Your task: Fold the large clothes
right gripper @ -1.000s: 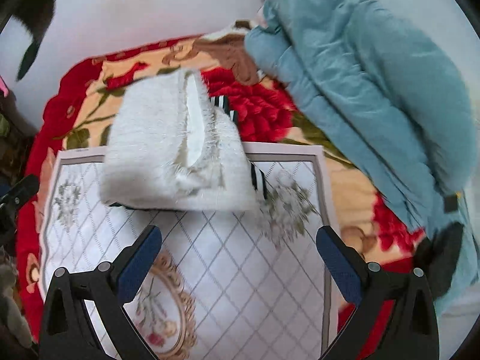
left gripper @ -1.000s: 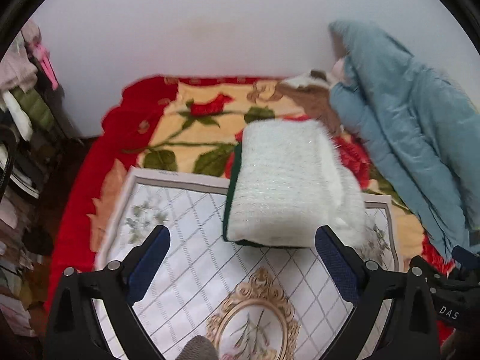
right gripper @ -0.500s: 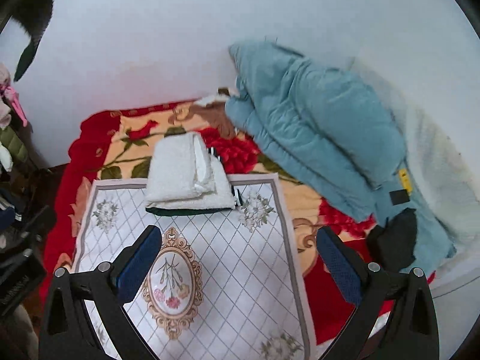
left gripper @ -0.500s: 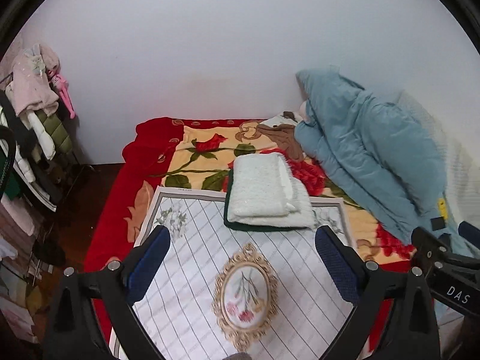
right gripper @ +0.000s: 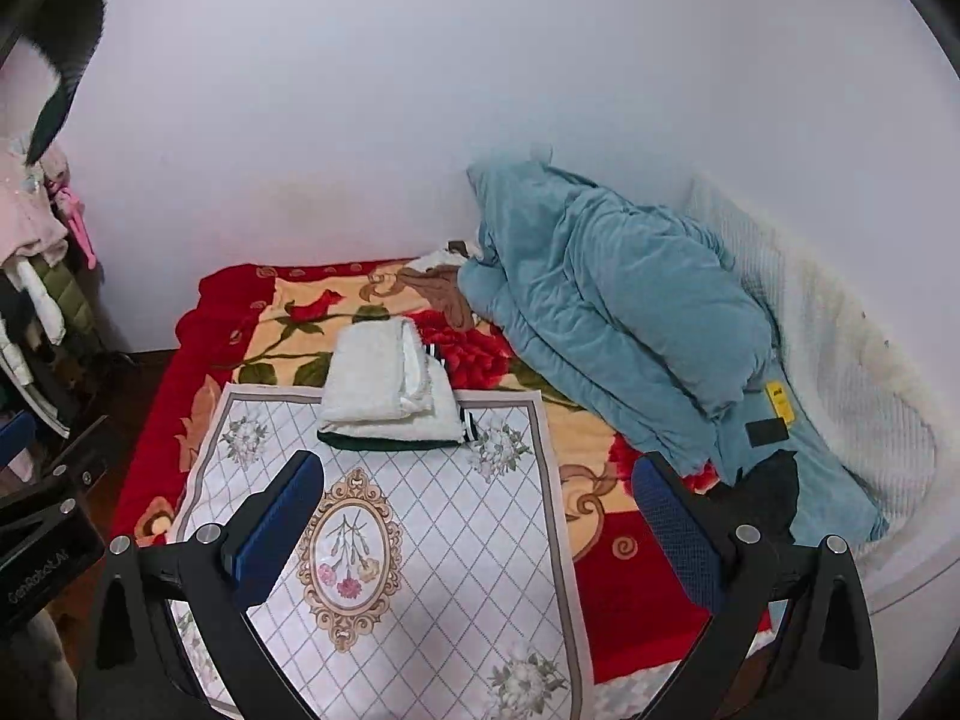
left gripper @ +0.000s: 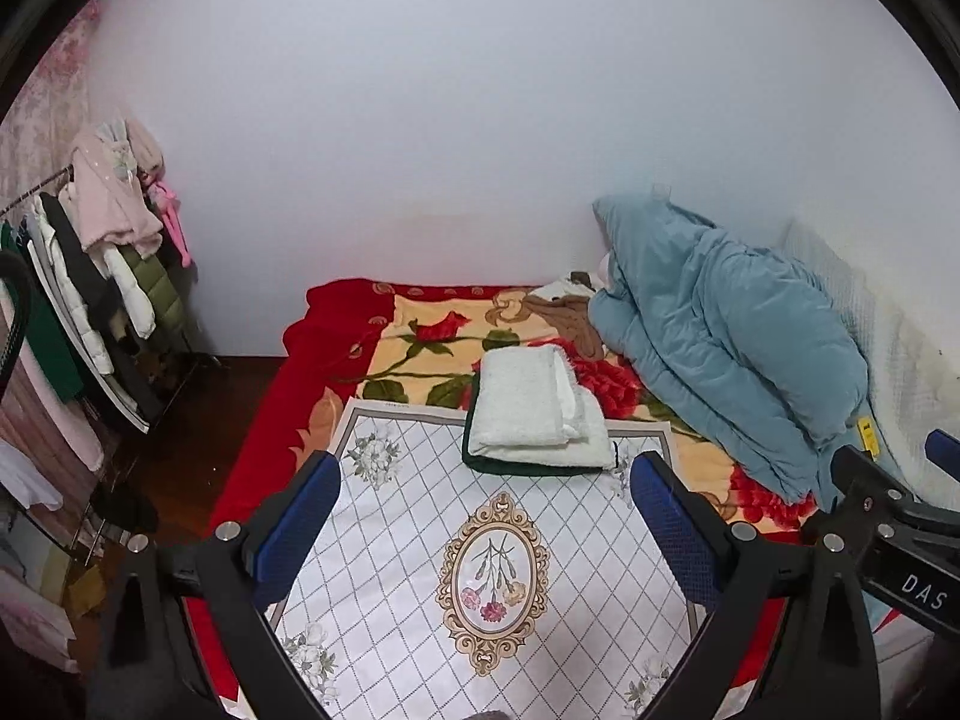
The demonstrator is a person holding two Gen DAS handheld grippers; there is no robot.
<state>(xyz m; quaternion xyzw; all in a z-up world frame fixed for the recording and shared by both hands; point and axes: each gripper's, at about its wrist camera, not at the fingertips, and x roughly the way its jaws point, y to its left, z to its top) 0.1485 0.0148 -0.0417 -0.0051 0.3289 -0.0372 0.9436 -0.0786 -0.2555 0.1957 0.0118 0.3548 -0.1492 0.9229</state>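
Note:
A folded white fuzzy garment [left gripper: 531,414] with a dark green edge lies at the far end of a white patterned mat [left gripper: 480,570] on the bed. It also shows in the right wrist view [right gripper: 387,393], on the same mat [right gripper: 384,540]. My left gripper [left gripper: 489,522] is open and empty, held well back above the mat. My right gripper [right gripper: 480,516] is open and empty, also held back above the mat. The right gripper's body [left gripper: 888,516] shows at the right edge of the left wrist view.
A red floral blanket [left gripper: 420,336] covers the bed. A blue-grey quilt [left gripper: 720,348] is heaped at the right against the white wall. A rack of hanging clothes [left gripper: 90,300] stands on the left beside the bed. Dark floor [left gripper: 198,420] lies between them.
Both grippers have pulled back and up from the folded garment, which now looks small and far. The garment stays folded on the mat.

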